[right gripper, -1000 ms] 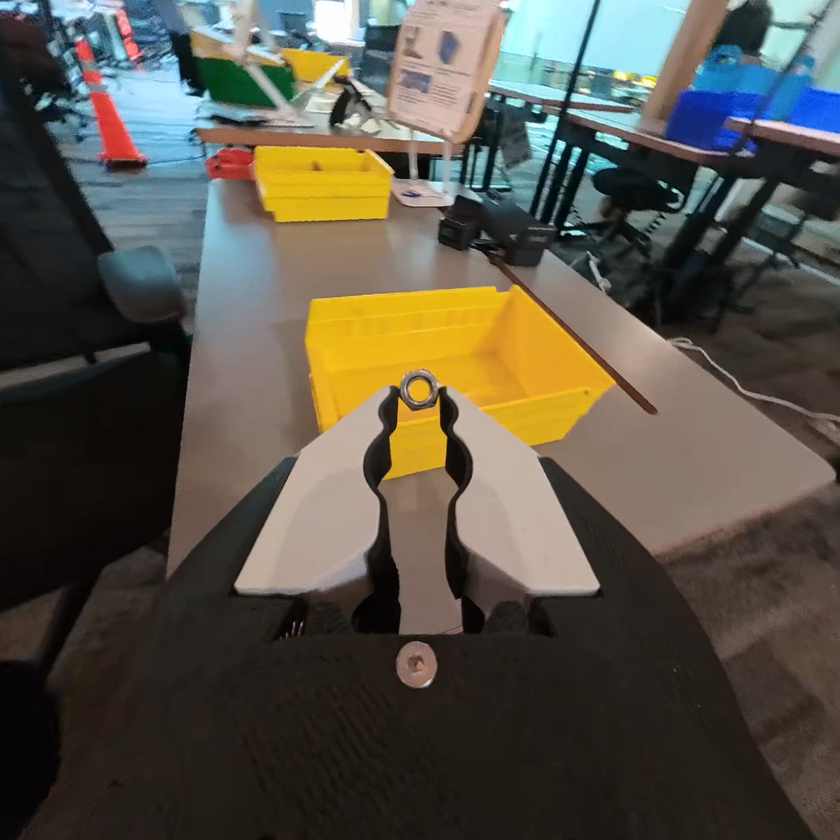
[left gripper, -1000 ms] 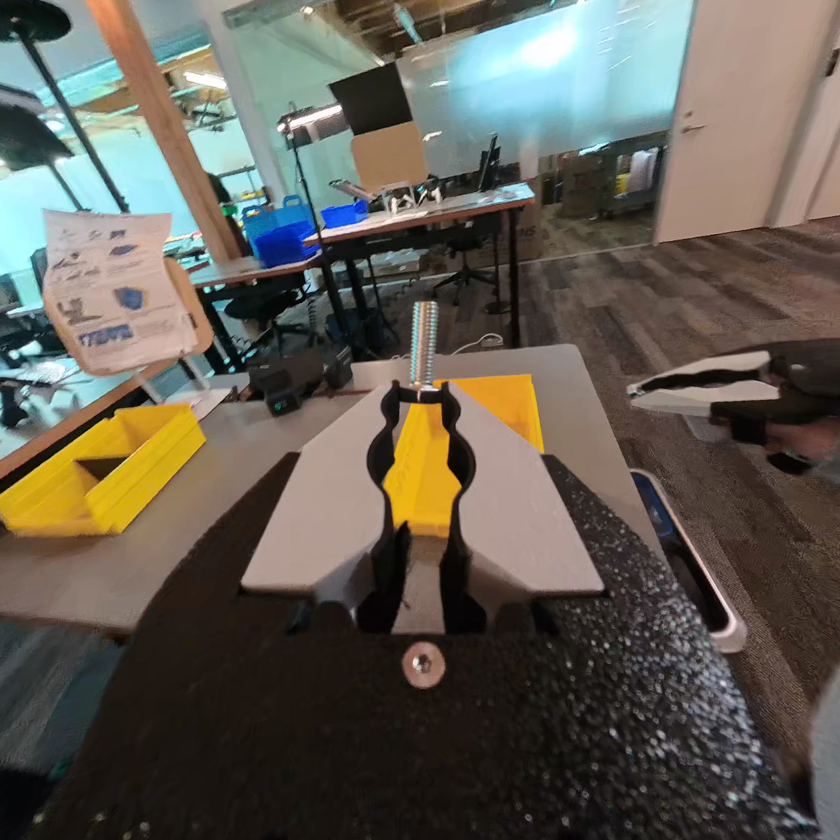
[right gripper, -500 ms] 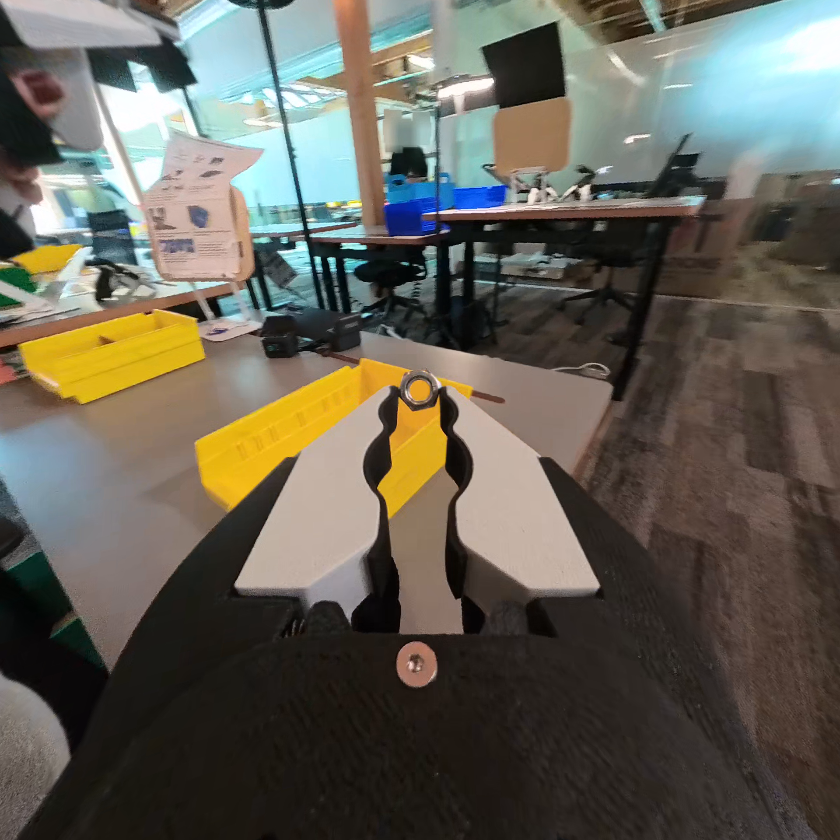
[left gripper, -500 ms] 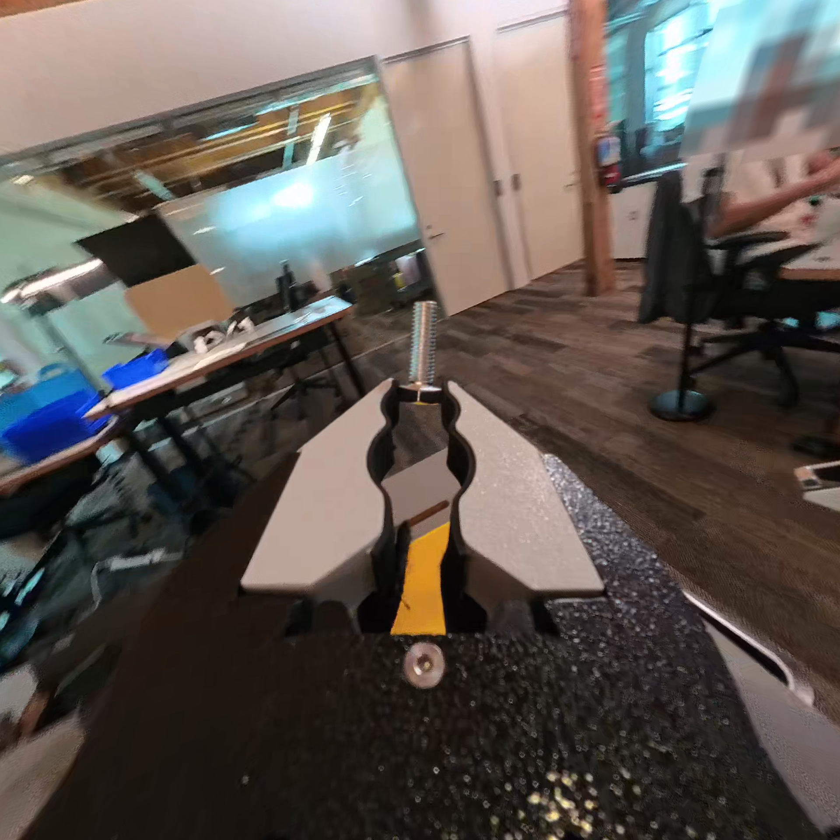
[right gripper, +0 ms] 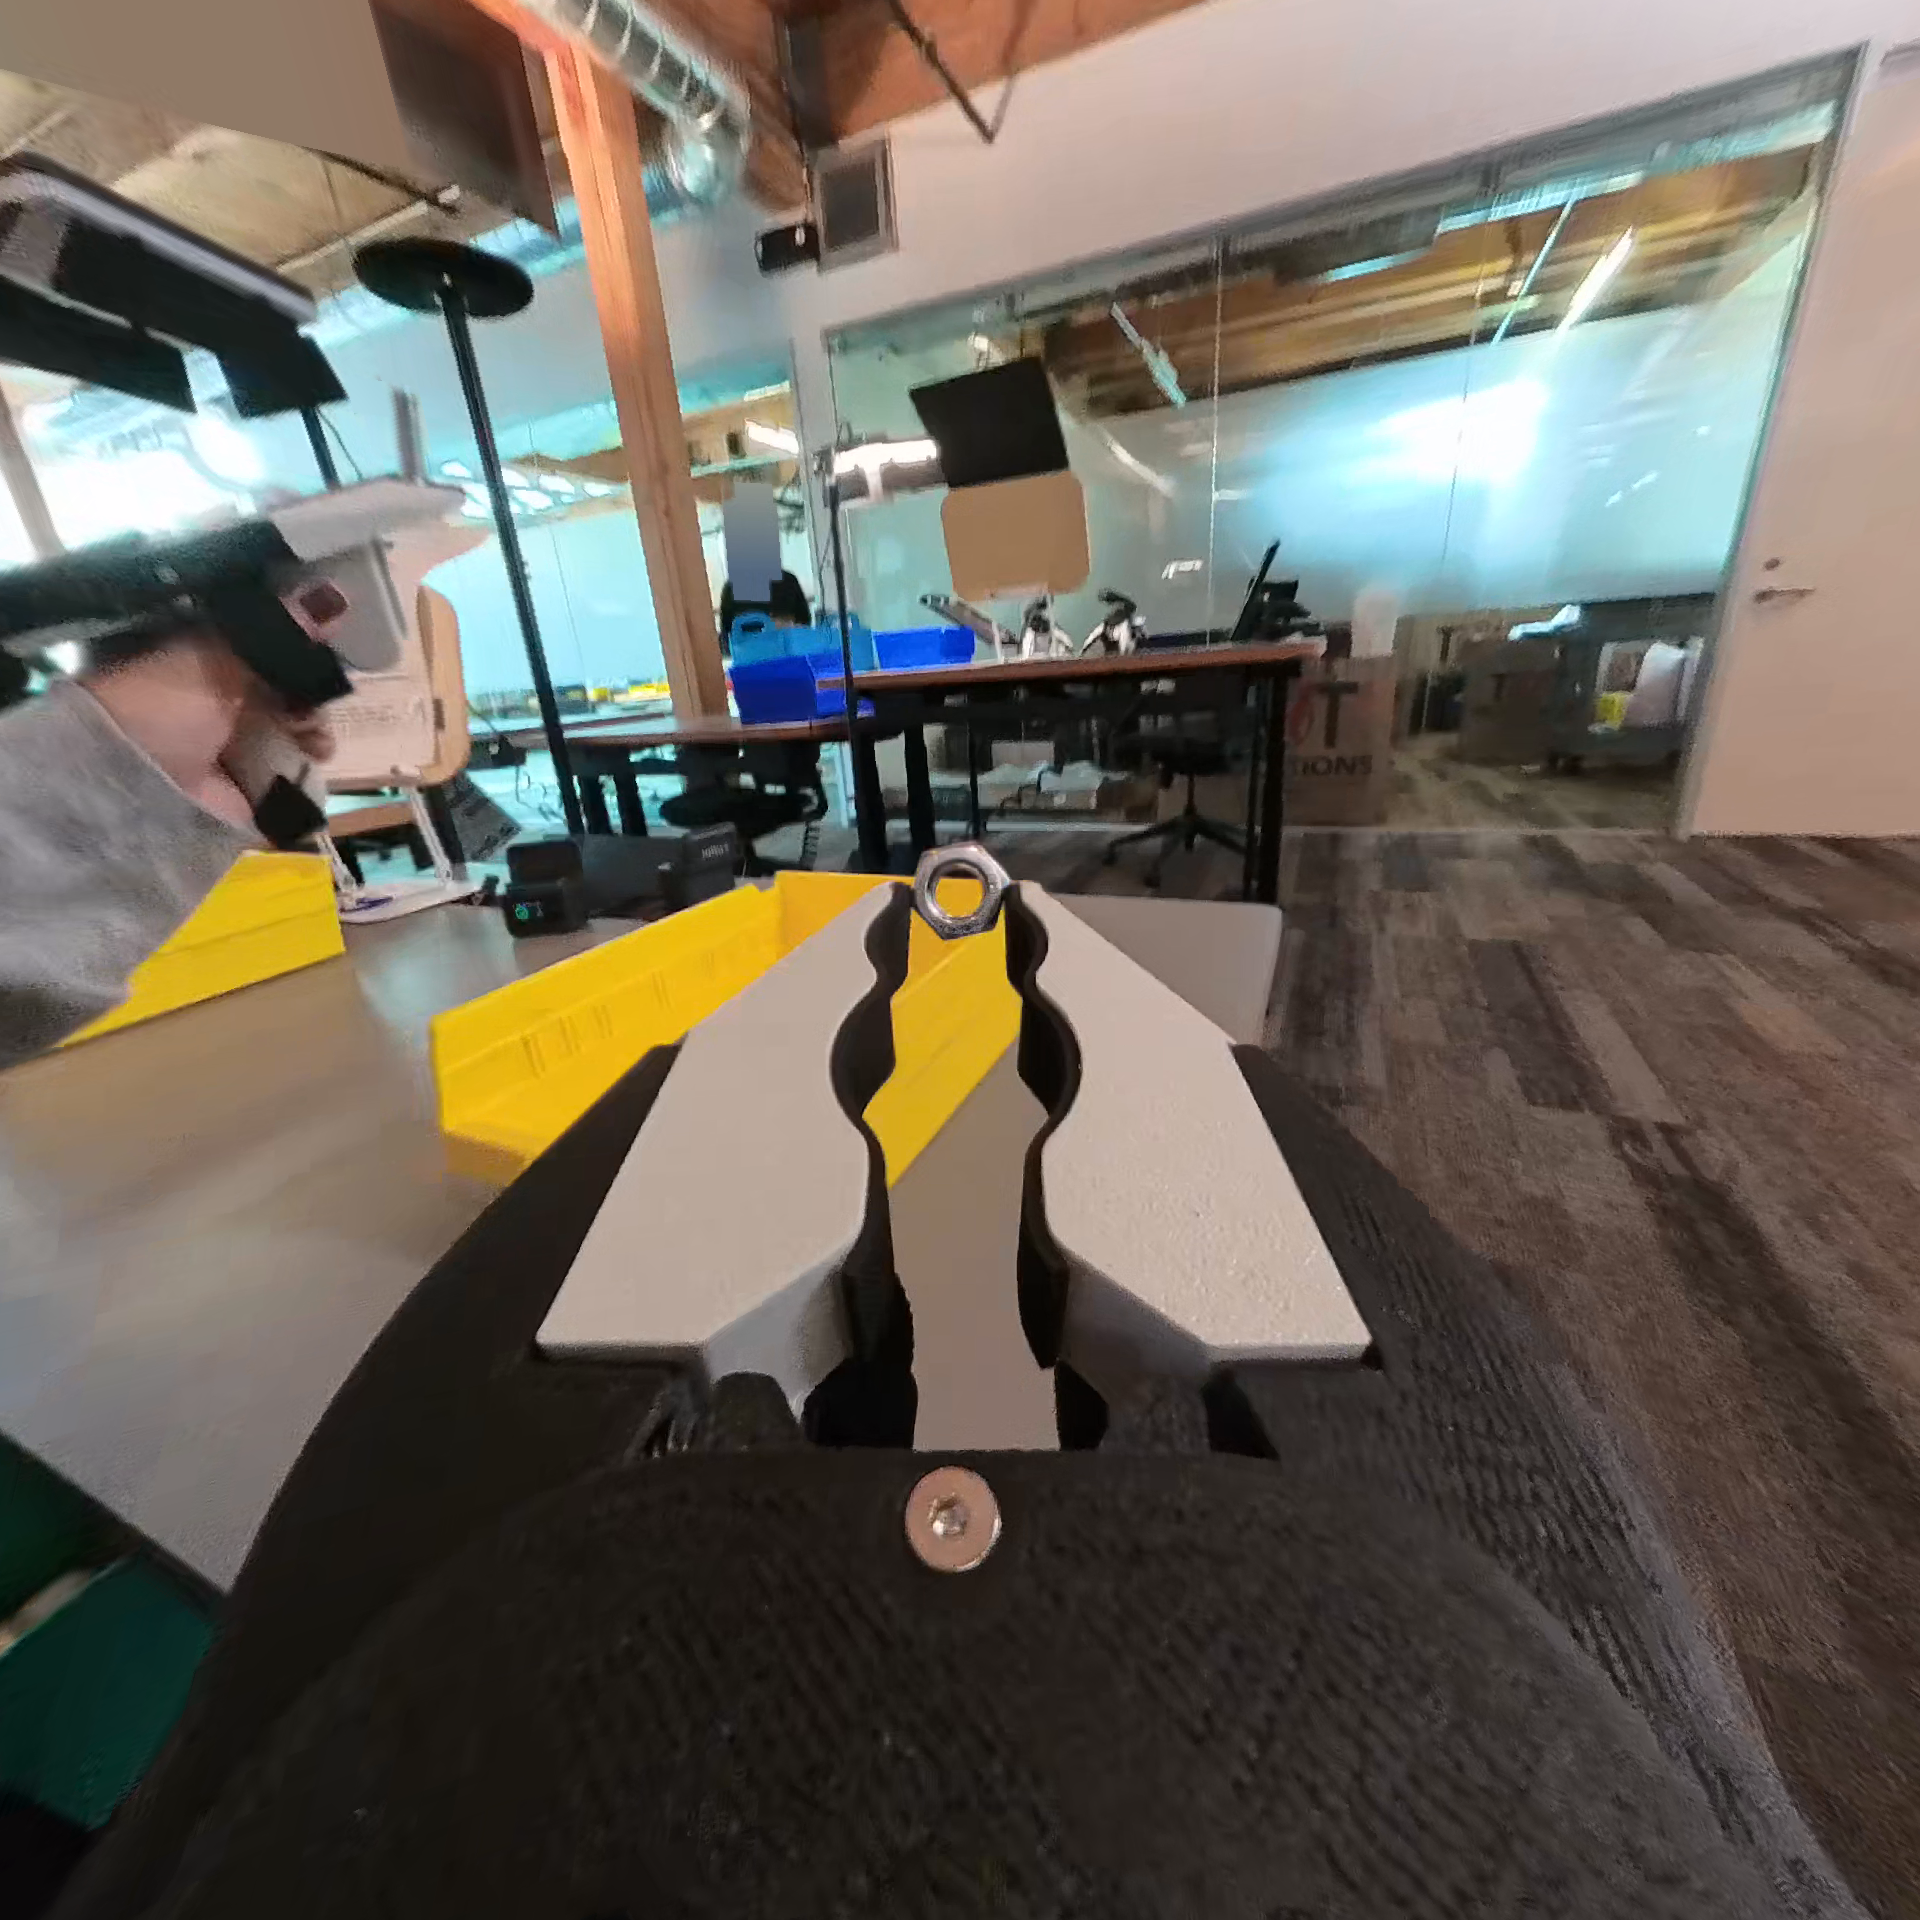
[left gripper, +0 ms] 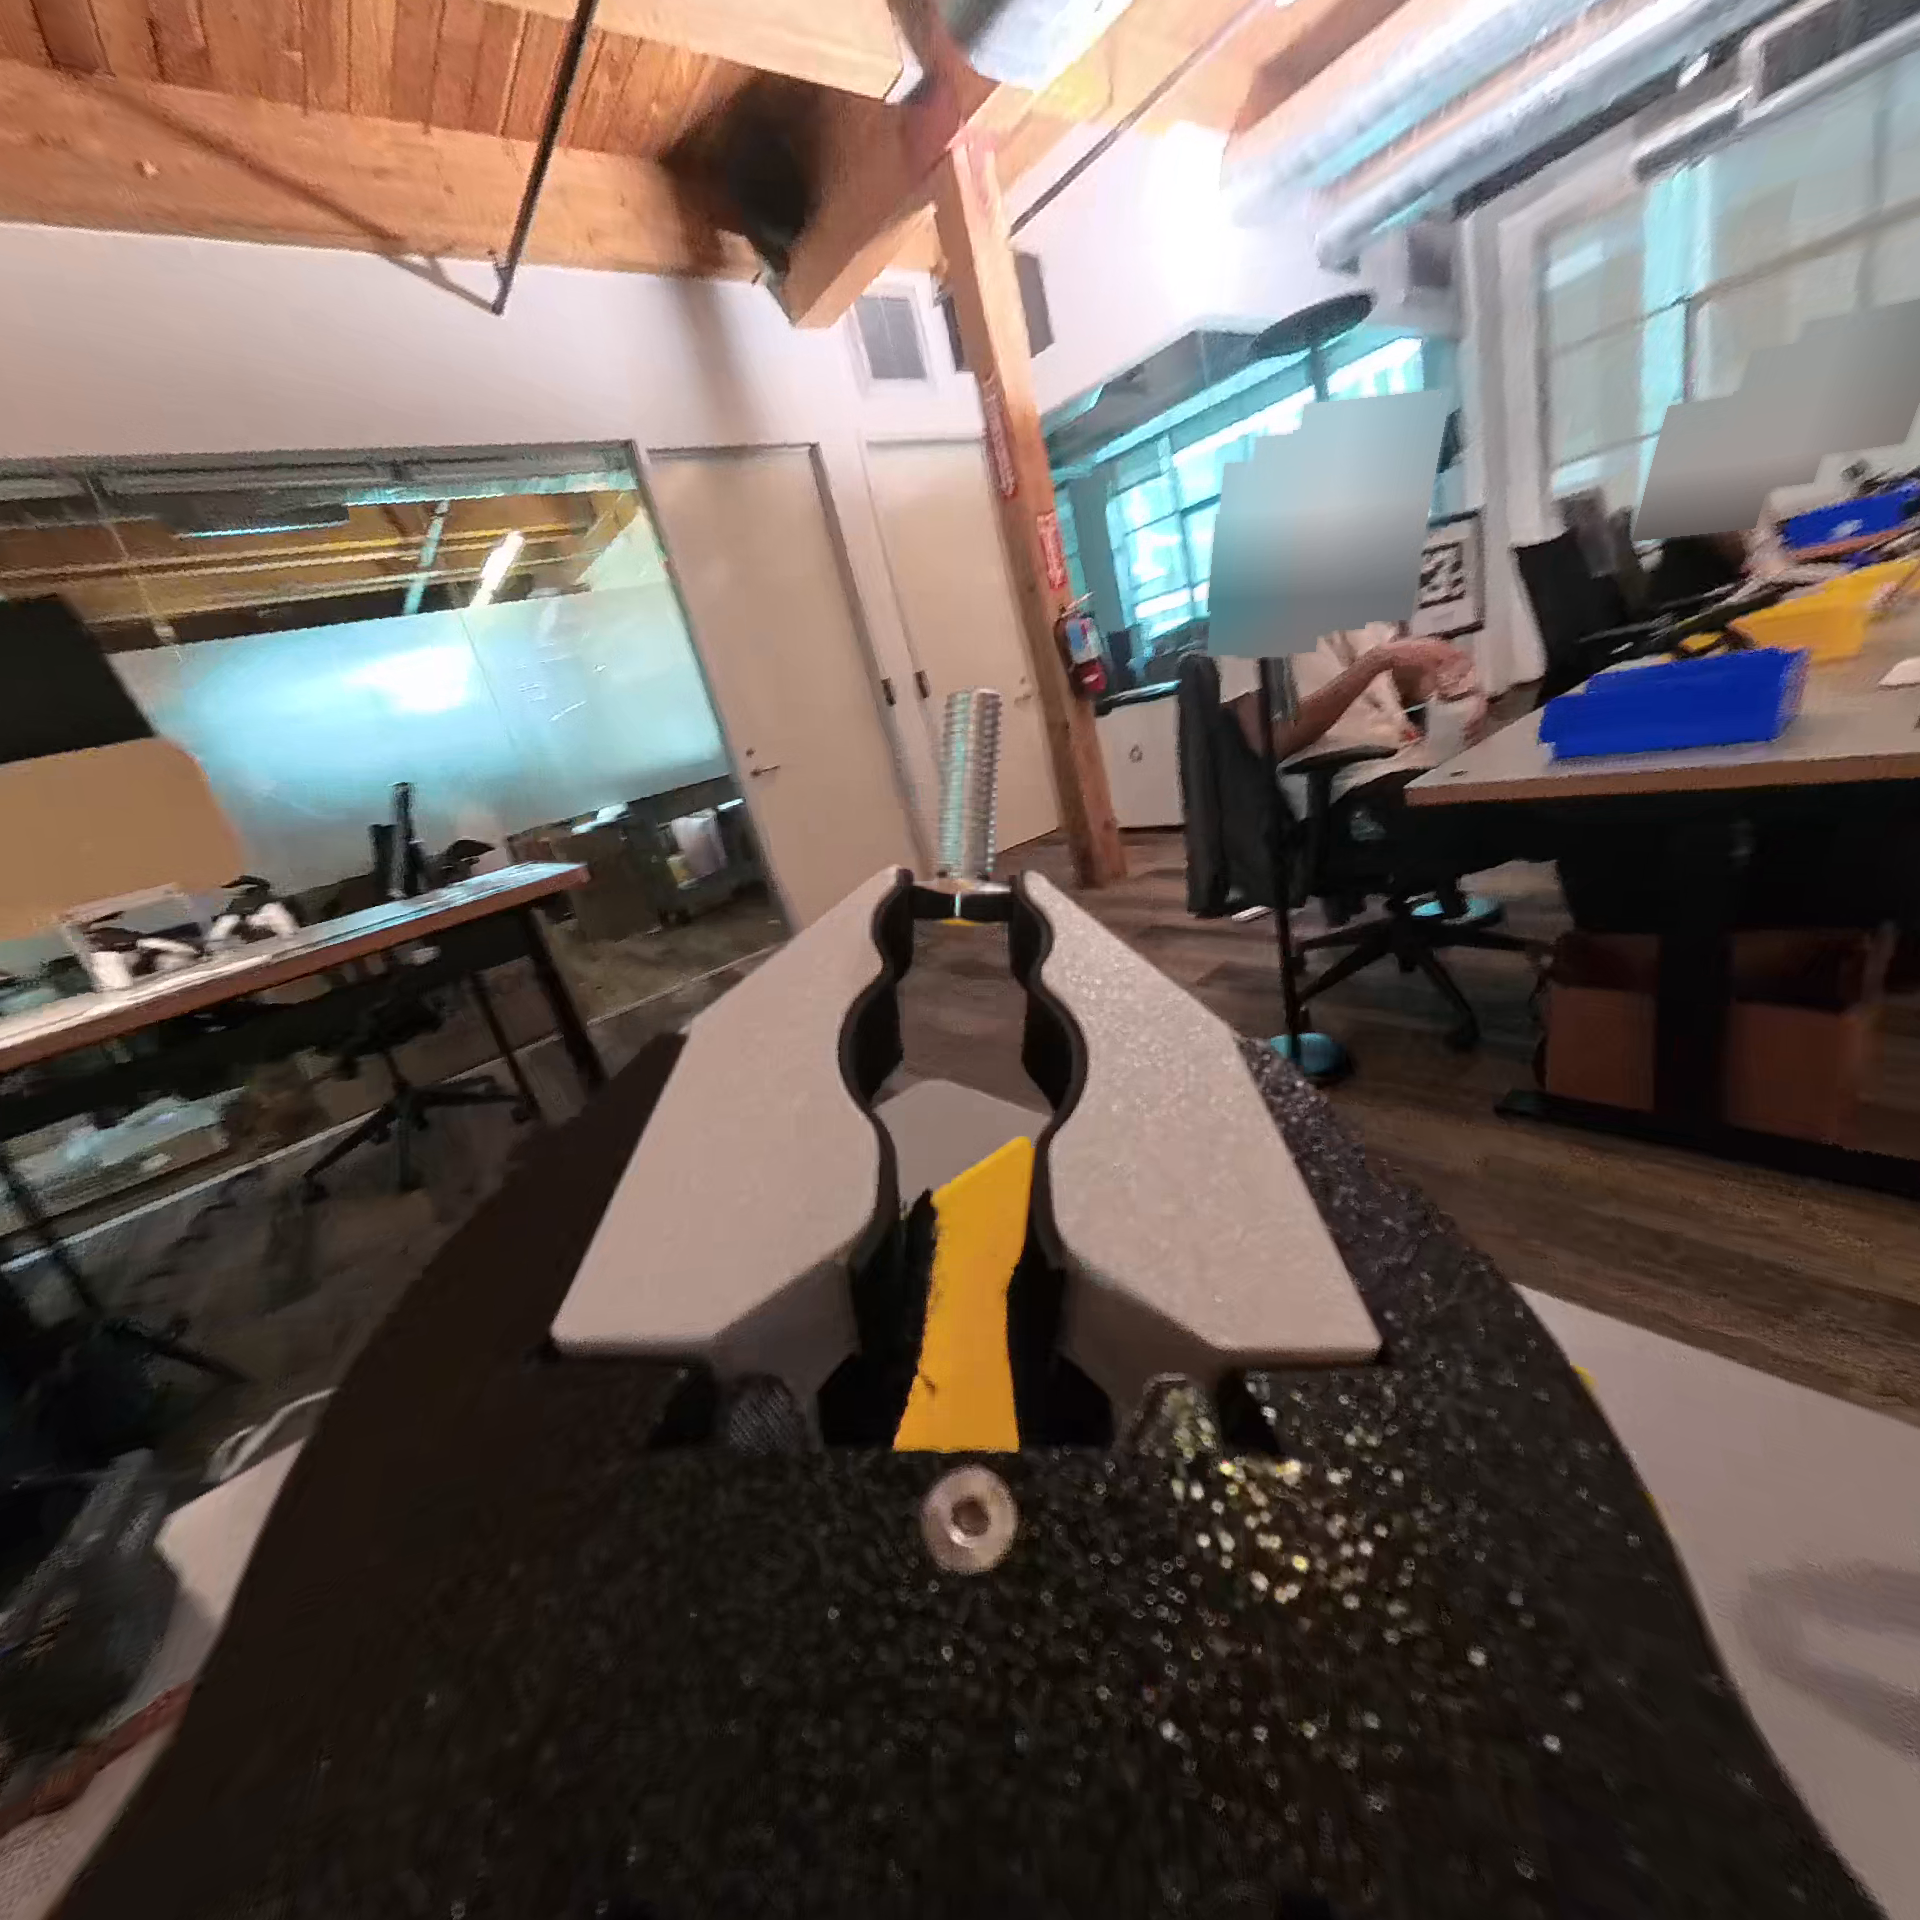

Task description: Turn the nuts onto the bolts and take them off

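My left gripper [left gripper: 961, 906] is shut on the head of a silver bolt [left gripper: 967, 781]. The bolt's threaded shaft stands upright above the fingertips. The gripper is raised and tilted up toward the room. My right gripper [right gripper: 958, 906] is shut on a silver hex nut [right gripper: 958, 890], whose hole faces the camera. It hangs above the near end of a yellow bin [right gripper: 623, 1023] on the grey table [right gripper: 208, 1195]. The left gripper also shows in the right wrist view [right gripper: 208, 613] at far left, held in a hand with a grey sleeve; its fingertips are out of frame there.
A second yellow bin [right gripper: 244, 920] sits farther left on the table, with small black devices [right gripper: 545, 894] behind the near bin. The table's right edge [right gripper: 1262, 966] drops to carpet. A yellow bin edge [left gripper: 977, 1299] shows under the left gripper. A seated person [left gripper: 1351, 717] is at another desk. The gap from one gripper's tips to the other's is roughly 30 cm.
Both grippers have swung up and turned, so the views now show the room and ceiling instead of the table. The bolt and the nut stay held.
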{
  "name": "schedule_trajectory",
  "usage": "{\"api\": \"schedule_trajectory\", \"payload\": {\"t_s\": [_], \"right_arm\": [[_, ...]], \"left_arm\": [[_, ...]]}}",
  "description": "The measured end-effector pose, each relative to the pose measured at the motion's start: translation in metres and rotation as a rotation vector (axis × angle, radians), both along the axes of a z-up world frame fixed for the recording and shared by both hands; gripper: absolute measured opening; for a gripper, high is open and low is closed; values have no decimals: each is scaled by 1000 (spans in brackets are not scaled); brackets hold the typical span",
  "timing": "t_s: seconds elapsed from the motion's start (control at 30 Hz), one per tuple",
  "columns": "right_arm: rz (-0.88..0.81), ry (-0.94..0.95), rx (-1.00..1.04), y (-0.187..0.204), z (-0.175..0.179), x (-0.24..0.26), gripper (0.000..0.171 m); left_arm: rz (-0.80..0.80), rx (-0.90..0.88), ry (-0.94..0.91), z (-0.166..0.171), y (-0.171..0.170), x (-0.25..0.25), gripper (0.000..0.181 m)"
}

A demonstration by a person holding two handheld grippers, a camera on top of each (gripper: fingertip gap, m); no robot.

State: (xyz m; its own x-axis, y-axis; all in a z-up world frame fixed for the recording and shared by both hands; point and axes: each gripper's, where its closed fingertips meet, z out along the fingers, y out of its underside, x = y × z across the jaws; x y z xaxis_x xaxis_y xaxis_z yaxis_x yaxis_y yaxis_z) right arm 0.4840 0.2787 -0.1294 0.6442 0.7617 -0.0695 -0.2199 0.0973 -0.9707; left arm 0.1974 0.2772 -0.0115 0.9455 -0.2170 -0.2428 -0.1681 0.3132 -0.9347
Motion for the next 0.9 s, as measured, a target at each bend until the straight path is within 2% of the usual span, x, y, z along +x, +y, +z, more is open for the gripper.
{"api": "schedule_trajectory", "payload": {"t_s": [0.17,0.3,0.4,0.63,0.77,0.9], "right_arm": [[-86,23,33,-55,-7,-38,16],[-95,-21,38,-96,6,-86,16],[-102,-50,75,-117,19,-120,16],[9,-97,98,-150,28,-205,16],[114,-68,95,-153,40,-252,16],[259,-63,101,-153,43,-320,16]], "left_arm": [[-144,68,-58,-23,-56,-30,16],[-296,33,-201,-29,-104,-68,15],[-357,-42,-209,-40,-131,-88,15],[-387,-30,-193,-48,-178,-119,16],[-329,-61,-137,-51,-192,-140,16],[-232,-53,-97,-47,-204,-169,16]]}}
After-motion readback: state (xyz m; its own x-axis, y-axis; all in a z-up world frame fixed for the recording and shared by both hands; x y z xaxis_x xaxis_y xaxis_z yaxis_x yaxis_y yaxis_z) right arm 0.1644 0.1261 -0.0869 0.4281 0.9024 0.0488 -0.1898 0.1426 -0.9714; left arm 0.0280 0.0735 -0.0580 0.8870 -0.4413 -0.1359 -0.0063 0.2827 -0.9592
